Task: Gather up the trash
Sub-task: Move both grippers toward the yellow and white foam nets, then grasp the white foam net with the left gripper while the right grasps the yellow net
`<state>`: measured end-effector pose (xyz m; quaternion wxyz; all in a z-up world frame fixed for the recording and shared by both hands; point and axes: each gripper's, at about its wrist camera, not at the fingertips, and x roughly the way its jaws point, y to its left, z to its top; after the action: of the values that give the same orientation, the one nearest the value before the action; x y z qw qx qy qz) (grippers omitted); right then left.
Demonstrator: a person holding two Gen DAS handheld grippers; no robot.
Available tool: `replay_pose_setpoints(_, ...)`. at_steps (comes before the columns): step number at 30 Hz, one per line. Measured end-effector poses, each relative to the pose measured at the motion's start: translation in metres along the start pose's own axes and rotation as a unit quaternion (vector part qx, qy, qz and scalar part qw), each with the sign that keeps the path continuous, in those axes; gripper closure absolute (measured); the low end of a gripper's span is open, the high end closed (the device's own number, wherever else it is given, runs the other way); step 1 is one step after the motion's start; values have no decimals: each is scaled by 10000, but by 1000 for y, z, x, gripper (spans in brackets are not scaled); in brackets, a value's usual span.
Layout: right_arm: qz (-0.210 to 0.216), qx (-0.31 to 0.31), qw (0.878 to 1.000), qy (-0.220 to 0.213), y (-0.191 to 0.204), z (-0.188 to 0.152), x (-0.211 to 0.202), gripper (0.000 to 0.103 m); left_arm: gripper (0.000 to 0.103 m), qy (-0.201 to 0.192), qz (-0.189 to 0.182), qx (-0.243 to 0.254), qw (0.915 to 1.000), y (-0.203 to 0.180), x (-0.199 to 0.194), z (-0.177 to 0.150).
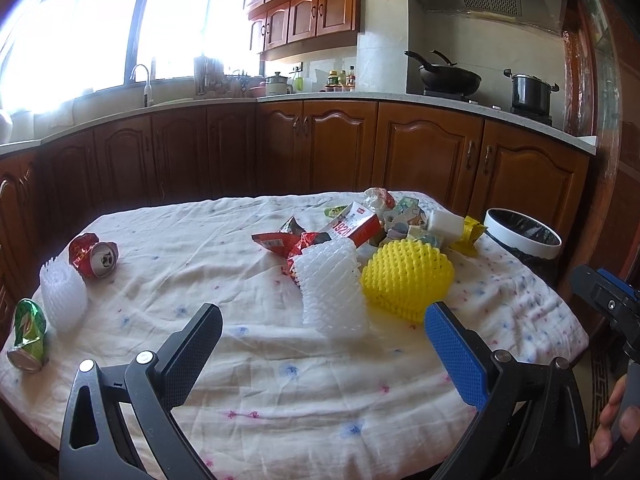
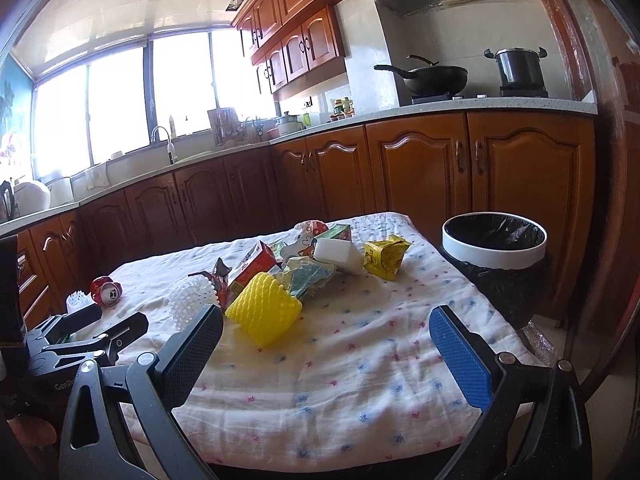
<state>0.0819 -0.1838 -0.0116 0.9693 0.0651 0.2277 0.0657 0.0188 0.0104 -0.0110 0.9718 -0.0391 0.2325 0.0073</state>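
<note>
Both grippers, left point(image 1: 324, 336) and right point(image 2: 326, 338), stood wide and empty. Trash lay mid-worktop point(image 2: 360, 360); bin point(image 2: 494, 246) off the right edge. Best first: yellow foam net point(image 2: 264, 310), nearest, pinched lightly across its sides.

The left hand-held gripper point(image 1: 324, 354) hangs with its jaws spread wide and nothing between them. The right hand-held gripper point(image 2: 326, 356) is likewise wide open and empty. A person's fingers point(image 1: 614, 428) grip the right one's handle.
</note>
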Motion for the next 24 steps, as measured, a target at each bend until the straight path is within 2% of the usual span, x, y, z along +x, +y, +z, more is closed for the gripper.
replay_pose_setpoints(4, 108, 76, 9998, 127, -1, 0, 8, 0, 1, 149, -83, -319, 9993, 7, 9, 1)
replay_pose_setpoints(6, 150, 56, 9997, 170, 0, 1, 12, 0, 2, 122, -62, -309, 9994, 9, 14, 2)
replay_pose_setpoints(8, 197, 48, 9996, 208, 2, 2, 15, 0, 2, -101, -119, -403, 9991, 12, 18, 5)
replay_pose_setpoints(12, 380, 93, 9987, 316, 2, 4, 26, 0, 2, -93, -103, -369, 9992, 13, 29, 9)
replay_pose_setpoints(13, 447, 124, 9983, 365, 1, 4, 29, 0, 2, -196, -144, -434, 9988, 13, 32, 12)
replay_pose_setpoints(18, 763, 273, 9948, 617, 2, 6, 52, 1, 2, -58, -242, -565, 9981, 18, 53, 23)
replay_pose_setpoints(24, 1095, 502, 9870, 1064, 5, 8, 89, 19, 7, 168, -286, -627, 9975, 18, 81, 32)
